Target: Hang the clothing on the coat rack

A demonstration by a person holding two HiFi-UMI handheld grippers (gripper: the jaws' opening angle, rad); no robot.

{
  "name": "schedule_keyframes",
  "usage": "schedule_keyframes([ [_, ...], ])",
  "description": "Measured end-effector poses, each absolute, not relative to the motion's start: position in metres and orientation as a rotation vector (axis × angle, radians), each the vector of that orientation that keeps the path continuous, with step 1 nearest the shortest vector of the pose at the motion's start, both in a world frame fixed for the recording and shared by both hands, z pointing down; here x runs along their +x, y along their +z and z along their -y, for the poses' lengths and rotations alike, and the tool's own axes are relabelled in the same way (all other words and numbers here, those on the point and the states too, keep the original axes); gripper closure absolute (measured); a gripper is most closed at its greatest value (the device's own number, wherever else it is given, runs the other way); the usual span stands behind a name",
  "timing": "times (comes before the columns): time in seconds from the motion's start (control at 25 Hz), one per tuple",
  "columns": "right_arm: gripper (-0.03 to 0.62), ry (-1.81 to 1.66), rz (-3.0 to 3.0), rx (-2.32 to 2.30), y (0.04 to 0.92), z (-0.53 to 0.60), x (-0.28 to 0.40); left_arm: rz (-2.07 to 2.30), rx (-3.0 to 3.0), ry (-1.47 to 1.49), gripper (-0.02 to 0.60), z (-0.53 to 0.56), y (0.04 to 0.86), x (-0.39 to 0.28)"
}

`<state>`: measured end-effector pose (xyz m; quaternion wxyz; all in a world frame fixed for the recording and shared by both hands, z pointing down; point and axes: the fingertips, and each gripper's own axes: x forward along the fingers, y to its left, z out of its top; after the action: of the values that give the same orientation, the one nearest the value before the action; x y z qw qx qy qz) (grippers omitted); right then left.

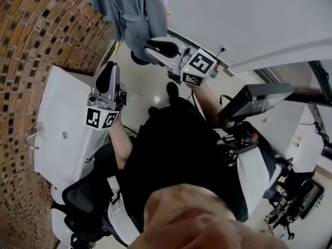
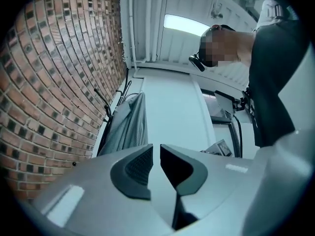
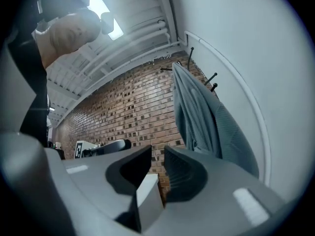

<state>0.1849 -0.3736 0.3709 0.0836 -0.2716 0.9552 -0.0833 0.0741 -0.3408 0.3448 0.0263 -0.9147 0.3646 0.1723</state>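
Grey garment (image 1: 126, 12) is noted draped on the coat rack (image 3: 190, 53), against the white wall panel and just beside the brick wall (image 1: 31, 45). It hangs in long vertical folds from the hooks, and its lower part falls free. In the head view it lies ahead of both claws and is touched by neither. Left claw (image 2: 155, 154) is read as closed: the pads are brought almost together and nothing is held between them. Right claw (image 3: 158, 156) is seen with its jaws slightly apart and empty, brickwork being visible through the gap. A white cabinet (image 1: 59, 139) is recorded under the left claw, near the brick wall. Judged from how the cloth lies, the hanging step appears done. Whether the garment is seated on one hook or on several cannot be settled from these views. Handling estimate: the fabric is judged soft, light and limp, with no stiffness to push against, so it would be expected to sag and slide rather than hold any shape. If an adjustment is wanted, hold is best taken at the collar or shoulder region close under the hooks, with a doubled fold pinched. The loose lower folds are judged poor grip points, since a pull there could drag the cloth off its hook.
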Motion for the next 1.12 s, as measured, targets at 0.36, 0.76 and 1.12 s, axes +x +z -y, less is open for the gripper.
schedule_keyframes([
  [0.36,0.511,-0.259,-2.873,-0.845,0.379,0.319,0.175,-1.062,-2.835,0.522,0.552,0.299,0.331,0.079],
  [0.76,0.591,-0.026,-2.831,-0.772,0.324,0.304,0.202,-1.047,-2.757,0.546,0.552,0.281,0.304,0.100],
  [1.12,0.591,0.084,-2.843,-0.810,0.322,0.297,0.235,-0.989,-2.768,0.559,0.552,0.276,0.297,0.137],
])
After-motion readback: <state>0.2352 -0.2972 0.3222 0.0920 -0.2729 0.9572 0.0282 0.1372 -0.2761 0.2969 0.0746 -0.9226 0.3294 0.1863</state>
